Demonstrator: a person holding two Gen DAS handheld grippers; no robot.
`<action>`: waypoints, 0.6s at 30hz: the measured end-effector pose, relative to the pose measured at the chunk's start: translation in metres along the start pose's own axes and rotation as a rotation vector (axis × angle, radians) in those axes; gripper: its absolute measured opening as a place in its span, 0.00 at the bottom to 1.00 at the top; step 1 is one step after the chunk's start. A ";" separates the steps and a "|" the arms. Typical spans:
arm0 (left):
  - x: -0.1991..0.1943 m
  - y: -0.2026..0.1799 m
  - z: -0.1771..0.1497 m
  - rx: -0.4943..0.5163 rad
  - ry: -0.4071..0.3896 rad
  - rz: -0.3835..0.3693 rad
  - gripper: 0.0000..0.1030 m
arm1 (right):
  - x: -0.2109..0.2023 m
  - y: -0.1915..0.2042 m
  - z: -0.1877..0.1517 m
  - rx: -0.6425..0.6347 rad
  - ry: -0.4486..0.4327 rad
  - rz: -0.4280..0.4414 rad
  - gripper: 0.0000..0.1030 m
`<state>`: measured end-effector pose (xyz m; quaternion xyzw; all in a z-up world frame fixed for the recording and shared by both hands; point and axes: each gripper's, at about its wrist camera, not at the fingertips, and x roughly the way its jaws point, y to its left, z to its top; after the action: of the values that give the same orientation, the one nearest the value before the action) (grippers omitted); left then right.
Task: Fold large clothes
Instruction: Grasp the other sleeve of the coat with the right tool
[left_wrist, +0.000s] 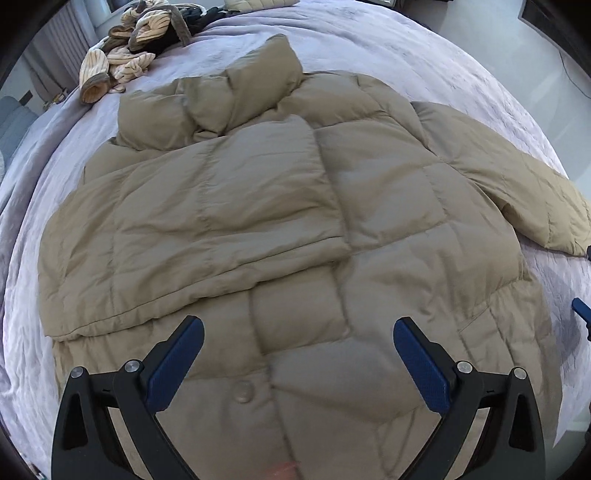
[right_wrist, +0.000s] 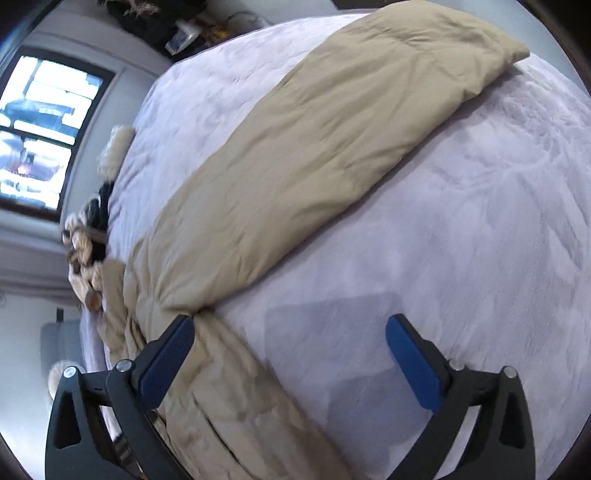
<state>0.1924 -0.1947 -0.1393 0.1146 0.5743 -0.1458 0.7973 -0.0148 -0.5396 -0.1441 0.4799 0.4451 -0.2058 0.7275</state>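
Left wrist shows the jacket body; right wrist, its outstretched sleeve.

Lilac bedspread covers the whole bed. Heap of cream striped clothes with brown trim on its far left corner, dark garments just behind the heap. Window beyond the bedspread's edge, cluttered dark shelf near the far corner.
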 end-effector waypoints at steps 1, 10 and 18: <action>0.001 -0.003 0.001 -0.002 0.006 -0.002 1.00 | 0.001 -0.002 0.003 0.001 -0.002 -0.007 1.00; 0.009 -0.016 0.011 -0.016 0.048 0.008 1.00 | 0.014 -0.026 0.054 0.141 -0.025 0.097 1.00; 0.007 -0.027 0.019 -0.009 0.036 0.031 1.00 | 0.036 -0.036 0.096 0.307 -0.063 0.312 1.00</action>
<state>0.2016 -0.2275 -0.1406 0.1223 0.5874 -0.1289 0.7895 0.0211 -0.6361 -0.1788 0.6412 0.3060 -0.1710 0.6827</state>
